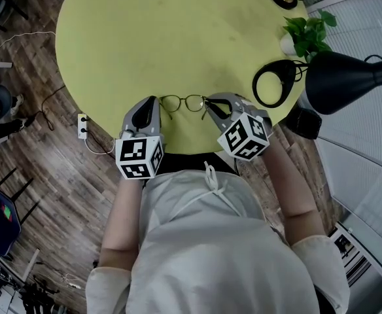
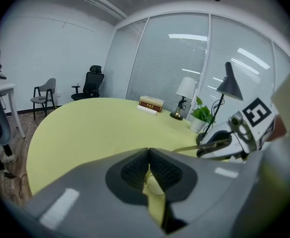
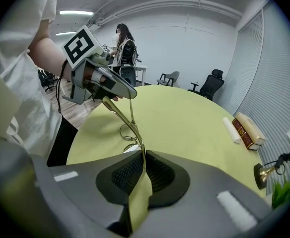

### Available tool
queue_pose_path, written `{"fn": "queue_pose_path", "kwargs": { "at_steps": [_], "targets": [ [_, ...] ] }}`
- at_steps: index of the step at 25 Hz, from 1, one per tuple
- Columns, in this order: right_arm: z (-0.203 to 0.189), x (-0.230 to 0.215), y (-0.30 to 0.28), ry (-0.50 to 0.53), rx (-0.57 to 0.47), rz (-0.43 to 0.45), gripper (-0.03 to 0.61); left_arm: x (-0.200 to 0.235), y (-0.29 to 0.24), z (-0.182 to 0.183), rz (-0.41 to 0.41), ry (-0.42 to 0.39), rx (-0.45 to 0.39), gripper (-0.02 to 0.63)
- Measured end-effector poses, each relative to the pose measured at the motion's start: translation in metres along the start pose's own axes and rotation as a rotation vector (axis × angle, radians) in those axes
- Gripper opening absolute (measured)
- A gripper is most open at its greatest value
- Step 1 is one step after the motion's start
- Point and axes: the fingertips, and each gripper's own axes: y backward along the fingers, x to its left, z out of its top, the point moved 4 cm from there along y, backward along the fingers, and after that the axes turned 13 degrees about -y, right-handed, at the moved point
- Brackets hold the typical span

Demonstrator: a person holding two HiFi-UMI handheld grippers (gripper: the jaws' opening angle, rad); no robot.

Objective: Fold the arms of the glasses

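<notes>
Judging by the thin gold wire, we expect the glasses [image 1: 182, 103] to be very light, springy and easy to bend. Their 2 round lenses would probably scratch, or pop out, under a hard squeeze. The frame sits just inside the desk's [image 1: 145, 38] near edge with its lenses facing the desk's middle. We cannot tell whether it rests on the surface or hangs just above it. Both arms look unfolded.

The left tool [image 2: 148, 151] is clenched on a sliver of gold wire, which we take to be one arm's end. The right tool [image 3: 144, 154] is pinched on the other arm, whose wire runs straight out from between its pads.

We think bare metal this fine will slip or twist in ribbed pads, so a light pinch on the arm is safer than any hold on the rims. Each hinge should swing only inward, so forcing it another way risks a kink.

A black lamp [image 1: 348, 77] and a plant [image 1: 307, 34] stand at the desk's right edge.
</notes>
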Motion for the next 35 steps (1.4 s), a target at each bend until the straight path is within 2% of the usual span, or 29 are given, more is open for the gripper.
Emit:
{"fn": "queue_pose_path", "kwargs": {
  "at_steps": [8,16,22,35],
  "targets": [
    [-0.002,0.003,0.000,-0.013,-0.008,0.002,0.019,-0.016,-0.013,-0.007,-0.047,-0.004,0.021,0.006],
    [-0.003,0.000,0.001,-0.025,-0.026,-0.006,0.020,-0.022,-0.028,-0.019,-0.071,0.076,0.054,0.006],
    [-0.005,0.001,0.001,-0.025,-0.040,0.000,0.020,-0.029,-0.039,-0.032,-0.083,0.045,0.089,0.006],
    [-0.004,0.003,0.003,-0.006,-0.050,0.008,0.020,-0.036,-0.046,-0.044,-0.103,0.045,0.136,0.006]
  ]
}}
